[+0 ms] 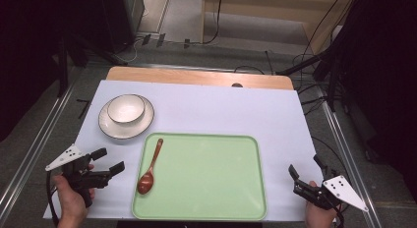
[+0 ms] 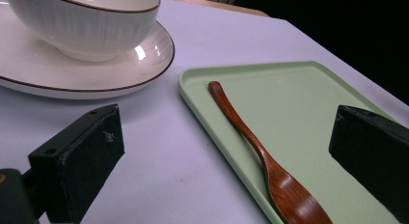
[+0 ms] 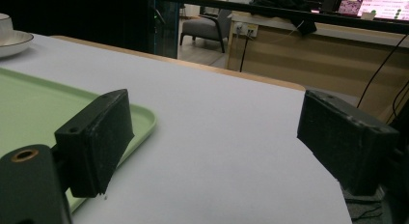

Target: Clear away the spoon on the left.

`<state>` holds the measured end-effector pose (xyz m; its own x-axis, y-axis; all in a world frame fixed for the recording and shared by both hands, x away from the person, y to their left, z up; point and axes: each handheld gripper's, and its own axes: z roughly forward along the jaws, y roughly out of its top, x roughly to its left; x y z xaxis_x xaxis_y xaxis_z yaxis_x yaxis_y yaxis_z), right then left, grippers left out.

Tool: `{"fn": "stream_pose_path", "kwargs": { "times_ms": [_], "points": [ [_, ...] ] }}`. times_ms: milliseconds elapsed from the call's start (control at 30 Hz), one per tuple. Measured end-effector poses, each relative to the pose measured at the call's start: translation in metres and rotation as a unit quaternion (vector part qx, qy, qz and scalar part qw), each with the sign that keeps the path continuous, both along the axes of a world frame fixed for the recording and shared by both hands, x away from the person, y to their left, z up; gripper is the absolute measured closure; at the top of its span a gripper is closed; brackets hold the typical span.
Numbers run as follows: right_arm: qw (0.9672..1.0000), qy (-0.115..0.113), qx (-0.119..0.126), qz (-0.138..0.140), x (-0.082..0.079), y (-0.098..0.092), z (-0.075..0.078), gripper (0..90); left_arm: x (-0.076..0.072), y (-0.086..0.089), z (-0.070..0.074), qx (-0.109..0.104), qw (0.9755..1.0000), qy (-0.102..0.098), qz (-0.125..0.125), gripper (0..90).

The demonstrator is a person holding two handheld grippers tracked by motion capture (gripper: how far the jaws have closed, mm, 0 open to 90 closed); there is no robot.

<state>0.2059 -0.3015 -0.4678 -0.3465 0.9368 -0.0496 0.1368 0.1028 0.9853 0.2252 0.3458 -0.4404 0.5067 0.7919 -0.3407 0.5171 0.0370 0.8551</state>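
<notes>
A brown wooden spoon (image 1: 150, 167) (image 2: 260, 151) lies along the left side of a light green tray (image 1: 211, 176) (image 2: 308, 98) (image 3: 29, 108), bowl end nearest me. A white bowl (image 1: 126, 109) (image 2: 87, 21) with a dark rim stands on a white plate (image 1: 110, 127) (image 2: 96, 74) behind the tray's left corner. My left gripper (image 1: 109, 160) (image 2: 226, 156) is open, held just left of the tray and pointing at the spoon. At the table's front right corner my right gripper (image 1: 307, 167) (image 3: 214, 147) is open with nothing between its jaws.
A white sheet (image 1: 221, 110) covers the wooden table (image 1: 196, 76). Cables run over the floor behind the table and on its right. Metal rails flank the table on both sides. Furniture and a lit screen stand far off in the right gripper view.
</notes>
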Motion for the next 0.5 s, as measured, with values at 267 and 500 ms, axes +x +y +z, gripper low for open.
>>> {"fn": "stream_pose_path", "kwargs": {
  "times_ms": [267, 500],
  "points": [
    [1.0, 0.0, 0.0, 0.0, 0.0, 0.0, 0.0, 13.2, -0.008, 0.018, -0.001, -0.006, 0.9999, -0.013, 0.007, 0.0],
    [1.0, 0.0, 0.0, 0.0, 0.0, 0.0, 0.0, 13.2, -0.01, 0.032, -0.002, -0.008, 0.9997, -0.021, 0.012, 0.0]
  ]
}}
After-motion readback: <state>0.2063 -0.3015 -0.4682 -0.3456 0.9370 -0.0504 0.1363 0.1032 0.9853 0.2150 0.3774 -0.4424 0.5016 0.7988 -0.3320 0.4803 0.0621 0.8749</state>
